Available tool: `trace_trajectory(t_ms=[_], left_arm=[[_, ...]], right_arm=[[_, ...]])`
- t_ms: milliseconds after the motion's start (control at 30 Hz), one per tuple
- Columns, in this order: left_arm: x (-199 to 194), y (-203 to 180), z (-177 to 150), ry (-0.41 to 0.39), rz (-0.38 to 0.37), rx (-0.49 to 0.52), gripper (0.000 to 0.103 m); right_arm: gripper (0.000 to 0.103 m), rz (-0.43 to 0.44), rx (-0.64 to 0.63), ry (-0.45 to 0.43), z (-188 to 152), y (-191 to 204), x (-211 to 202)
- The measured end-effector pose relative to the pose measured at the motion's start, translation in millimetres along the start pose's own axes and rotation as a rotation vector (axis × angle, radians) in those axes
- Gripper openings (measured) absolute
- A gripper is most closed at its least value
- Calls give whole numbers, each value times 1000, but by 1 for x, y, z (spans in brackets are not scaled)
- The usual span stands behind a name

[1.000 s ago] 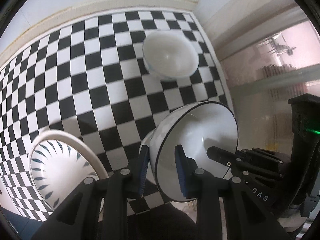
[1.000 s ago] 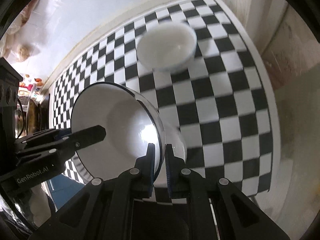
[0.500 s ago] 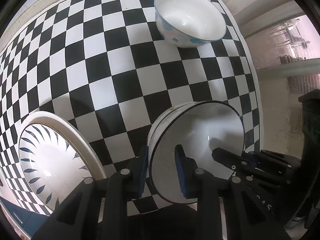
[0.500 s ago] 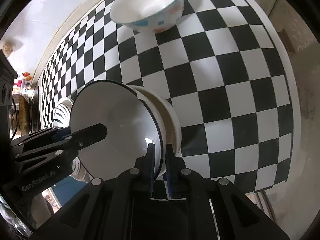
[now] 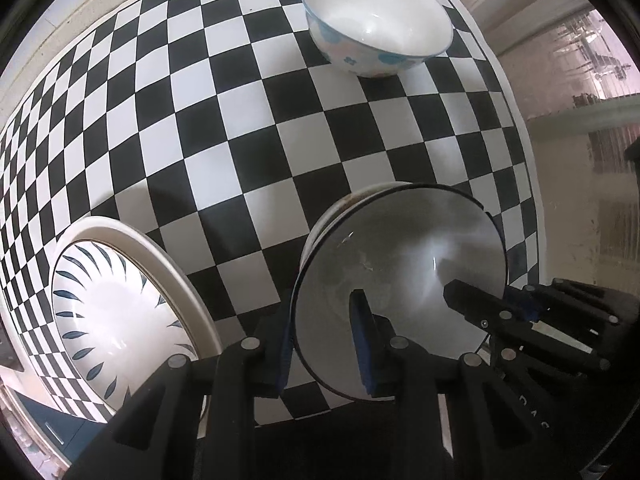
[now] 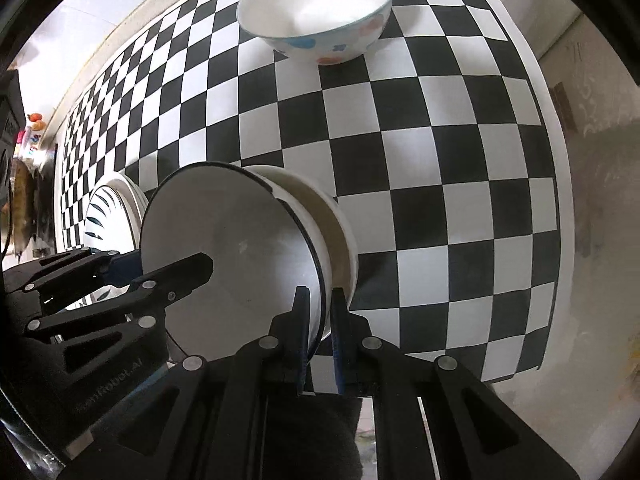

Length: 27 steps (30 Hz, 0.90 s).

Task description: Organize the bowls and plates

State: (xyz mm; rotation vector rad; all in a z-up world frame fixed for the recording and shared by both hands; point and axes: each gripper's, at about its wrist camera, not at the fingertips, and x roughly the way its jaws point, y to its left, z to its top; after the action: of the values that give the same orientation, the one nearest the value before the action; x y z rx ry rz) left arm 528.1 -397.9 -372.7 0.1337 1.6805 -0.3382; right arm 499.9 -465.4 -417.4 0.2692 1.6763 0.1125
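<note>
A white bowl with a dark rim (image 5: 400, 248) (image 6: 240, 240) sits nested in a cream bowl (image 6: 332, 224) just above the checkered tablecloth (image 5: 240, 140). My left gripper (image 5: 324, 340) is shut on the rim's near-left side, one pad inside and one outside. My right gripper (image 6: 320, 320) is shut on the opposite side of the rim; it also shows in the left wrist view (image 5: 492, 300). The left gripper (image 6: 160, 266) shows in the right wrist view too. Whether the cream bowl touches the table is unclear.
A white bowl with blue and pink flowers (image 5: 376, 28) (image 6: 316, 20) stands at the far end of the table. A plate with blue leaf marks (image 5: 120, 320) (image 6: 108, 216) lies close on the left. The table's right edge (image 6: 556, 184) drops to the floor.
Both grippers have sunk toward the table with the dark-rimmed bowl still held between them. The flowered bowl and the plate now look larger and closer.
</note>
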Motion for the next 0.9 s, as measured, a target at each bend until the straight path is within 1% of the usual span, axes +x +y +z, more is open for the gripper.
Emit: trace_trajectory(t_ms=[133, 200, 267, 300, 433, 533, 700, 900], left_arm=[[4, -4, 2, 8, 5, 3, 24], [7, -4, 3, 11, 12, 2, 24], [9, -2, 4, 14, 13, -6, 24], [9, 0, 4, 15, 7, -12, 24], [5, 8, 3, 12, -6, -18, 24], [3, 5, 3, 9, -14, -10, 24], [1, -3, 4, -3, -1, -3, 24], [0, -2, 2, -8, 8, 5, 24]], right_arm=[[12, 24, 22, 18, 2, -5, 0], [16, 52, 41, 16, 3, -10, -2], [18, 90, 84, 16, 4, -19, -5], [19, 94, 89, 14, 4, -22, -6], [19, 117, 96, 6, 1, -28, -8], [17, 104, 77, -3, -2, -27, -10], [16, 93, 69, -10, -3, -24, -9], [16, 82, 55, -7, -3, -22, -8]])
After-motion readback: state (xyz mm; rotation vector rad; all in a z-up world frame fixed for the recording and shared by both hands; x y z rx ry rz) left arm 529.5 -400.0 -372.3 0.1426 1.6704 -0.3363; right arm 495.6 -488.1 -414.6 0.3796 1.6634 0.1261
